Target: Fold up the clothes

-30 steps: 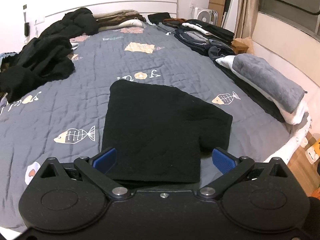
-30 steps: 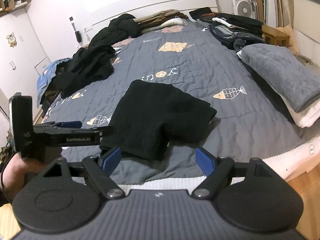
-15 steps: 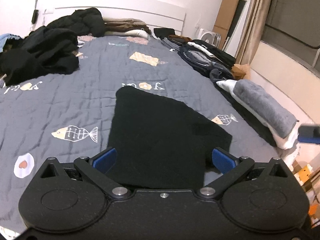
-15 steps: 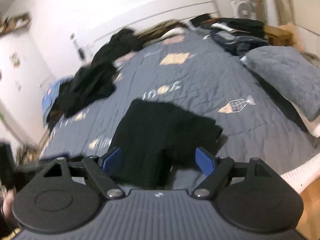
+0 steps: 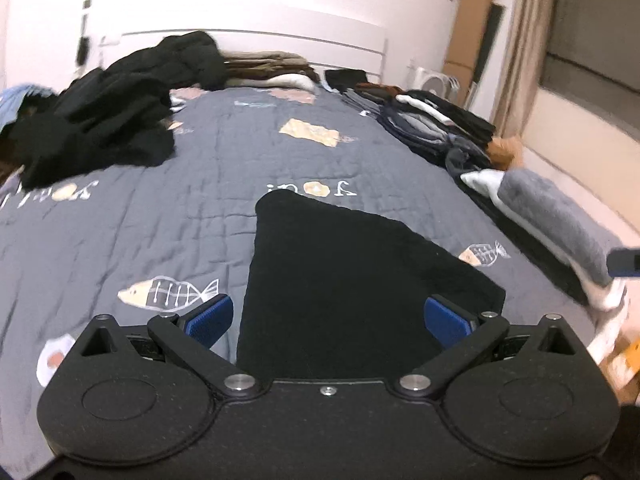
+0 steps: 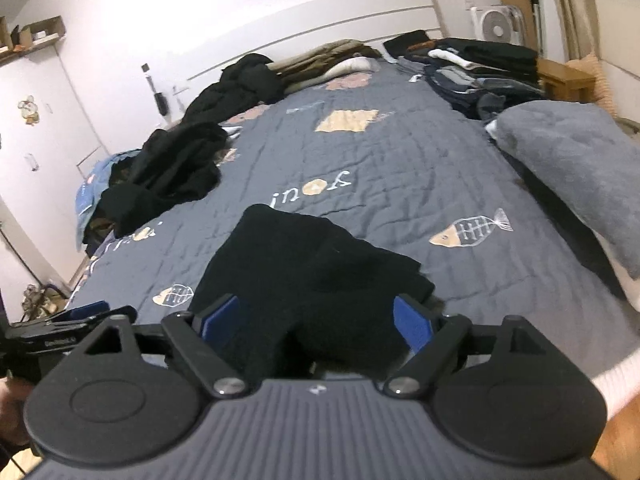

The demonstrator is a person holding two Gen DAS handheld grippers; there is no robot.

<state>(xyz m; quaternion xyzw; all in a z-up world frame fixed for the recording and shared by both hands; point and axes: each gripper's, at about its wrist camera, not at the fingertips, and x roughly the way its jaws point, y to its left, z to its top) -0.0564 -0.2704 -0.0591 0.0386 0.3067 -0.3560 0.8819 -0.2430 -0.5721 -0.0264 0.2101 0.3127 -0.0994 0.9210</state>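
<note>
Left wrist view puts the folded black knit garment [image 5: 352, 280] directly ahead of your left gripper [image 5: 334, 318], lying flat on the grey-blue quilted bedspread with fish prints [image 5: 224, 184]. Its near edge runs under the gripper body and fills most of the span between the blue pads [image 5: 210, 320]. Your left gripper's jaws stand wide apart and press on nothing: the left pad is over bare quilt just off the garment's left edge, and the right pad is over its right part.

In the right wrist view the same garment [image 6: 312, 276] lies between the jaws of your right gripper [image 6: 316, 322], which have just been opening further. Those jaws stand wide, with the cloth below and between the pads [image 6: 412, 324]. Whether the pads touch the fabric cannot be told; nothing is clamped.

Your left gripper [image 6: 80, 314] shows at the lower left of that view, just beside the garment's left edge.

Beyond the garment, to the left, sits a loose heap of black clothing [image 5: 104, 116]. To the right, along the bed's edge, lie a folded grey plush blanket [image 6: 576, 160] on white cloth and, farther off, stacks of folded dark clothes [image 6: 476, 68]. At the far end stand the white headboard [image 5: 280, 44] and a pile of brown and cream folded items [image 5: 272, 70].
</note>
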